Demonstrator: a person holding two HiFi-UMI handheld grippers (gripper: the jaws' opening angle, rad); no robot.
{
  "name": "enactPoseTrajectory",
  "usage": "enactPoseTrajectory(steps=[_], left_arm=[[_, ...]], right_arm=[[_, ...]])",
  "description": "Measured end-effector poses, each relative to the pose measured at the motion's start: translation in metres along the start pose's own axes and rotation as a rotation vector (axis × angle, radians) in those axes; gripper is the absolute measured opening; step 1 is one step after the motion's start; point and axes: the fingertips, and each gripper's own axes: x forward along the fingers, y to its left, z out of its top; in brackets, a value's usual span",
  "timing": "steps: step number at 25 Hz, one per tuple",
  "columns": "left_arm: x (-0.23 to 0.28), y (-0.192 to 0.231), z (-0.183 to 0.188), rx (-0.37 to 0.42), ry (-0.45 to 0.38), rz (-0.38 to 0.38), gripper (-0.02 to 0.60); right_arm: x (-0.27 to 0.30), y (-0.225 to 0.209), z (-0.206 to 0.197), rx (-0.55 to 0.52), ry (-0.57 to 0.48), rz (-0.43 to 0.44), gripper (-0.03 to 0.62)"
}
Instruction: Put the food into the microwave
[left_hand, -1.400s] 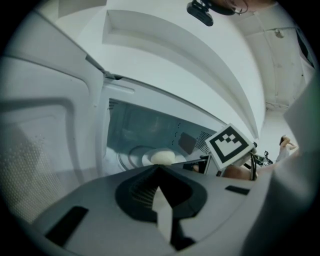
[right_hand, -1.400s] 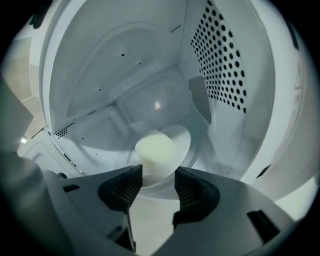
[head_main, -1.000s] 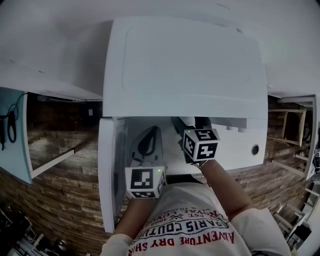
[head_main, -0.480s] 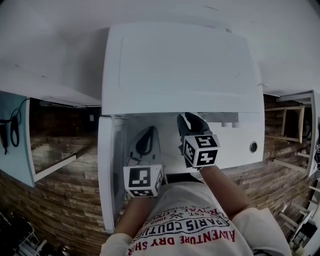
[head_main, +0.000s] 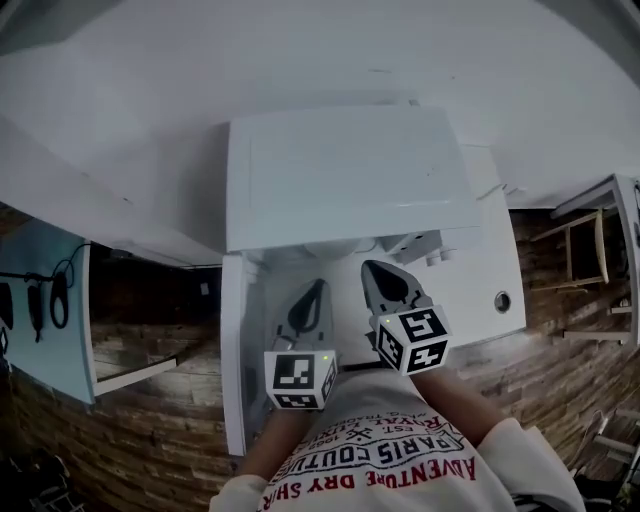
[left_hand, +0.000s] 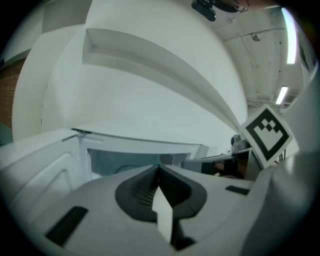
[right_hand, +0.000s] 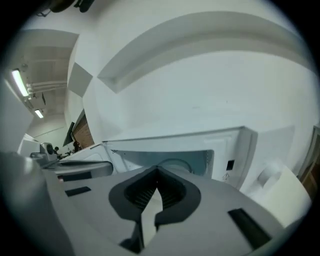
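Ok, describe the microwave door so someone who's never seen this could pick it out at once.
Find the big white microwave against the white wall. From its front left corner a tall white panel juts out toward the person, just left of the left gripper: that is the door. Unlike the box's other faces, it stands open on edge, baring the cavity.

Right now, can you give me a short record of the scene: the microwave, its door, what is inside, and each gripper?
microwave: white, straight ahead of the person
door: open, swung to the left
inside: a pale round shape; food or plate, cannot tell
left gripper: jaws shut, nothing between them, in front of the opening
right gripper: jaws shut, nothing between them, in front of the opening
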Motion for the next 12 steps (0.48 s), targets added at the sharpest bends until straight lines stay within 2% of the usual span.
enactPoseTrajectory(steps=[4,9,12], left_arm=[[-0.010,-0.007,0.035,0.076,-0.075,-0.015,0.003],[-0.029,-0.007,0.076,0.129,-0.178,-0.001,0.004],[-0.036,-0.011,0.084,0.155,-0.205,-0.002,0.003]], right_arm=[[-0.024,0.015,0.034,-0.088,-0.110,0.007,0.012],[-0.049,0.030,0.066,-0.097,-0.234,0.030,0.012],[-0.057,0.034,0.073,-0.128,-0.271,0.027,0.012]])
